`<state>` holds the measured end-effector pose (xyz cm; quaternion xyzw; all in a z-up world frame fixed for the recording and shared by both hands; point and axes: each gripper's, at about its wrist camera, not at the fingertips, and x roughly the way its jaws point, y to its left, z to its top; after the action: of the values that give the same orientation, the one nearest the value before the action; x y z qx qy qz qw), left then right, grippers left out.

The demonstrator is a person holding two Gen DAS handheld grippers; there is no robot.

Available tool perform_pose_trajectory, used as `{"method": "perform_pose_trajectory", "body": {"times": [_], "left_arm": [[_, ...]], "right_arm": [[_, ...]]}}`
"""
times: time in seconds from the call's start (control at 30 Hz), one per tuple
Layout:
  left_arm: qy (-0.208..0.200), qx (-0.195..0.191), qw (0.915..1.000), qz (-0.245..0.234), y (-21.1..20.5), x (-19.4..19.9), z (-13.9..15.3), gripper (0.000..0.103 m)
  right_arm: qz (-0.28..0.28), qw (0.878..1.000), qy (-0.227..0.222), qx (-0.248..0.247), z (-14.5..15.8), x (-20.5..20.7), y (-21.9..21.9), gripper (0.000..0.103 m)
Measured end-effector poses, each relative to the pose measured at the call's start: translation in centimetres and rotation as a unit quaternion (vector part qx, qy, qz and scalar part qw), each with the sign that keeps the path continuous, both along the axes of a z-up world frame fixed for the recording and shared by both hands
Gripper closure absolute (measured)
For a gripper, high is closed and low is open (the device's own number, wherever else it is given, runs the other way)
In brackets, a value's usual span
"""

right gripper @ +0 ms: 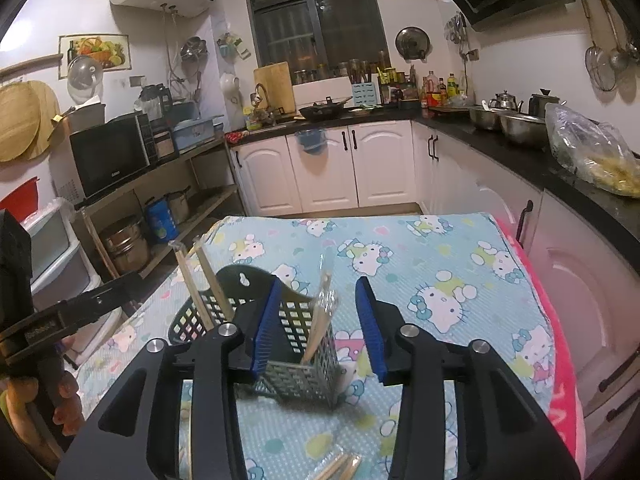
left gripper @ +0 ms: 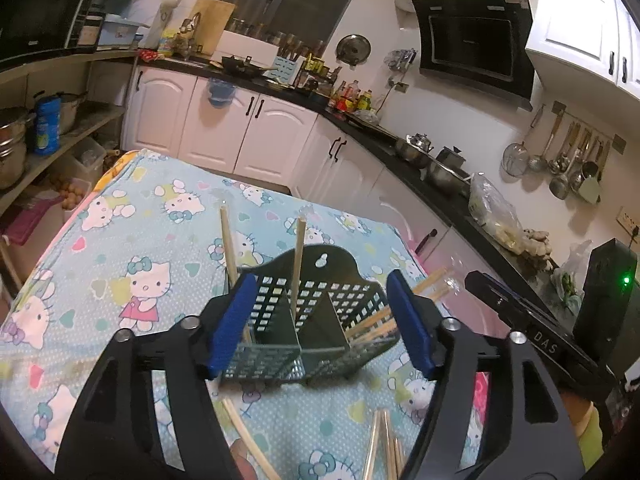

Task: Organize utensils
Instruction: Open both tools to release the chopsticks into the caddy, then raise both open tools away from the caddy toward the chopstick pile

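Both jaws spread, nothing pinched: left gripper (left gripper: 320,320), right gripper (right gripper: 320,324). Dark perforated plastic utensil caddy (left gripper: 308,320) stands mid-table on cartoon-cat cloth (left gripper: 140,240). Loose wooden chopsticks (left gripper: 384,444) lie nearest; pinch mid-shaft, drop vertically into an open compartment.

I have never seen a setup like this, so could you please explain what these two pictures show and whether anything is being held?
There is no robot: a person holds a two-finger gripper in each hand, each with a camera looking along its blue fingers. One picture is from the left gripper, the other from the right gripper. Both face a dark utensil basket standing on a table with a cartoon-cat cloth. Chopsticks stand in the basket; more chopsticks lie loose on the cloth. Both grippers are open and hold nothing.
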<state>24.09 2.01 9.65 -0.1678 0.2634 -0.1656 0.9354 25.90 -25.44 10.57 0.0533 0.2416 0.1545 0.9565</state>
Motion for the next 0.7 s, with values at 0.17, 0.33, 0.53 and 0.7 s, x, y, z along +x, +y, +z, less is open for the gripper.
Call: {"method": "perform_pose_trajectory", "body": {"times": [0.17, 0.33, 0.53, 0.7], "left_arm": [[-0.001, 0.004, 1.0, 0.007, 0.0, -1.4, -0.1, 0.029], [-0.004, 0.009, 0.9999, 0.011, 0.0, -2.7, -0.3, 0.015], [-0.004, 0.007, 0.9999, 0.015, 0.3, -3.9, -0.5, 0.012], [0.001, 0.008, 0.9998, 0.016, 0.5, -4.8, -1.0, 0.012]], "right_arm": [[0.002, 1.0, -0.005, -0.01, -0.3, -1.8, -0.1, 0.057], [0.004, 1.0, -0.009, -0.016, -0.6, -3.5, 0.0, 0.051], [0.002, 1.0, -0.012, -0.022, -1.0, -5.3, -0.2, 0.047], [0.004, 1.0, -0.013, -0.025, -1.2, -6.8, -0.2, 0.047]]}}
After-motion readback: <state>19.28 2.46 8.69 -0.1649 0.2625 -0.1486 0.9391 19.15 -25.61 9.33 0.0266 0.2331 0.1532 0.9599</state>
